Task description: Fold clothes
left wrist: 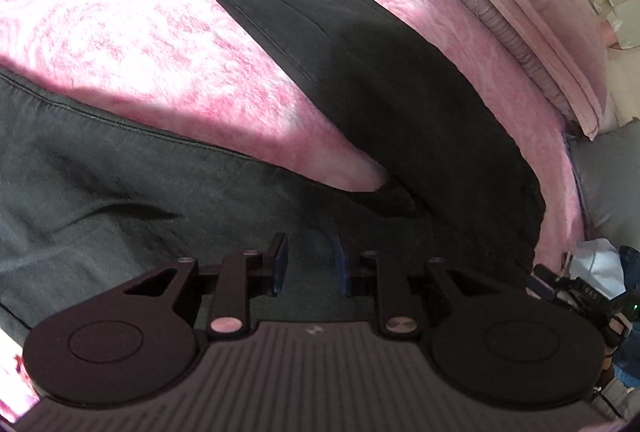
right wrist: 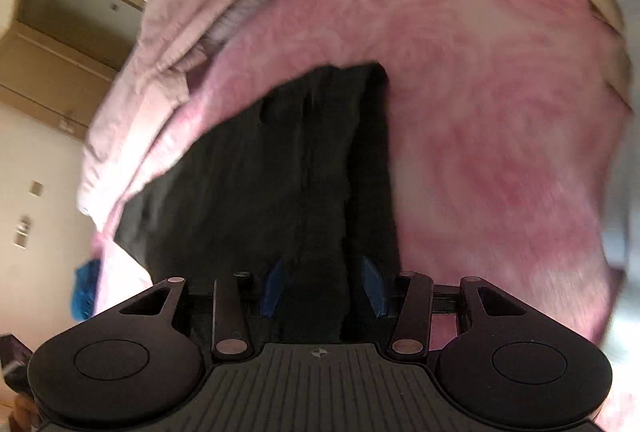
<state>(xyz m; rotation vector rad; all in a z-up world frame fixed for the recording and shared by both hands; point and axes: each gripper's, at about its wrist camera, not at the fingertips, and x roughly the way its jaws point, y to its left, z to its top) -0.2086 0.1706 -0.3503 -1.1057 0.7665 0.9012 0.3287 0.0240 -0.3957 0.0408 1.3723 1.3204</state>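
We see dark trousers (left wrist: 360, 72) spread on pink blanket (left wrist: 100, 12), legs splayed, unfolded; left gripper (left wrist: 312, 264) and right gripper (right wrist: 325, 286) fingers spread, empty.

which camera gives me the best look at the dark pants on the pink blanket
The left wrist view: the dark pants lie spread in sharp focus, both legs and seams visible on the pink blanket. The right wrist view shows only one blurred dark stretch.
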